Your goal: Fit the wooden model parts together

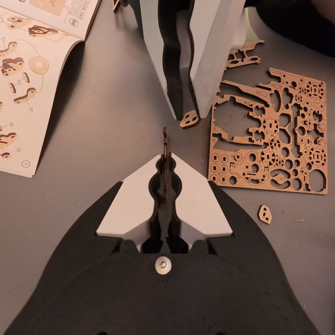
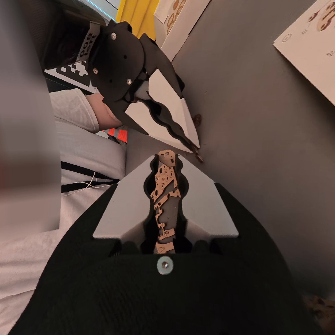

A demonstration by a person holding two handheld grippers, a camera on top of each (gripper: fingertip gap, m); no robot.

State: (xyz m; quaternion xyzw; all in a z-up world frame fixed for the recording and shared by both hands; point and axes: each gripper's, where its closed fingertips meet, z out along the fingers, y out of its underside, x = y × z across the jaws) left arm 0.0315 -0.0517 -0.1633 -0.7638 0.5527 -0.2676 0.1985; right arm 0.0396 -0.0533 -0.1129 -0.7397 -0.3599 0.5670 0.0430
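Two handheld grippers work over a grey table (image 1: 112,126). In the left wrist view, the left gripper (image 1: 165,154) has its white fingers pressed together on a thin wooden strip (image 1: 165,143), seen edge-on, dark and standing upright between the black pads, with its top end poking out past the fingertips. Just ahead and slightly right, the right gripper (image 1: 188,116) comes down from the top edge, its fingers pinching a small flat wooden piece (image 1: 189,119) with square cut-outs; the piece sticks out below the tips, close to the table, and whether it touches cannot be told. The strip and the piece are near each other but apart. To the right lies a flat wooden sheet (image 1: 268,134) full of cut-outs, with gears and other parts left in it. Above it sits a loose frame scrap (image 1: 243,54), and below it a small loose part (image 1: 264,213) lies alone on the table. An open booklet (image 1: 27,81) with assembly drawings lies at the left. In the right wrist view, the right gripper (image 2: 167,157) holds the same piece (image 2: 167,157) at its fingertips, with the sheet (image 2: 165,195) visible through the gap behind. The left gripper (image 2: 196,151) shows farther off, tips closed on the strip (image 2: 198,156).
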